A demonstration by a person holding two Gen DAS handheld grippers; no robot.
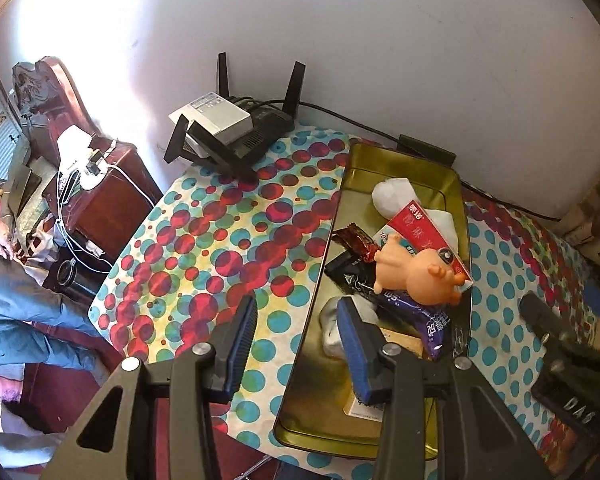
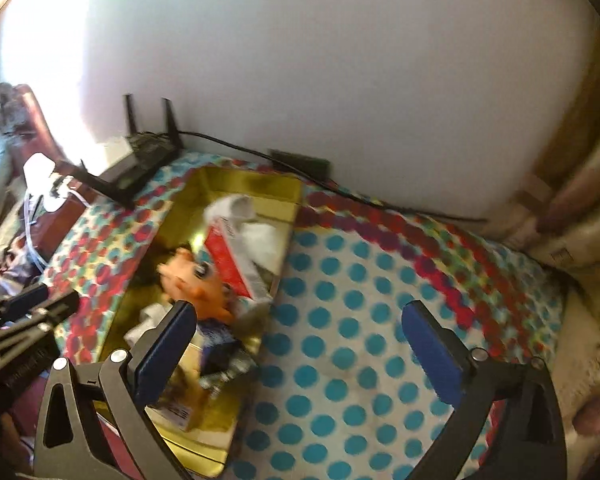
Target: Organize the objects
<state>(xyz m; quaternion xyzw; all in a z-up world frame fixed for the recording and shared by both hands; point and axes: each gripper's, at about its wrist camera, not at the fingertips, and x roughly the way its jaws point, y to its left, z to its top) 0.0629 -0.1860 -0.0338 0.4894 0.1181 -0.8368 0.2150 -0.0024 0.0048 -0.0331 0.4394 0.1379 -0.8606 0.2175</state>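
A gold metal tray point(image 1: 324, 420) point(image 2: 220, 182) lies on the dotted tablecloth. It holds an orange pig toy point(image 1: 416, 274) point(image 2: 188, 276), a red and white box point(image 1: 428, 232) point(image 2: 230, 258), white cloth point(image 1: 390, 194), dark snack packets point(image 1: 354, 270) and a purple packet point(image 1: 428, 320). My left gripper point(image 1: 298, 316) is open and empty, straddling the tray's left rim. My right gripper point(image 2: 300, 324) is open and empty over the cloth to the right of the tray. The right gripper also shows at the right of the left wrist view point(image 1: 556, 336).
A black router point(image 1: 244, 136) point(image 2: 144, 156) with a white box on it stands at the back by the wall. A black cable point(image 1: 352, 120) runs along the wall. A dark wooden cabinet point(image 1: 100, 196) with white cables is off the table's left edge.
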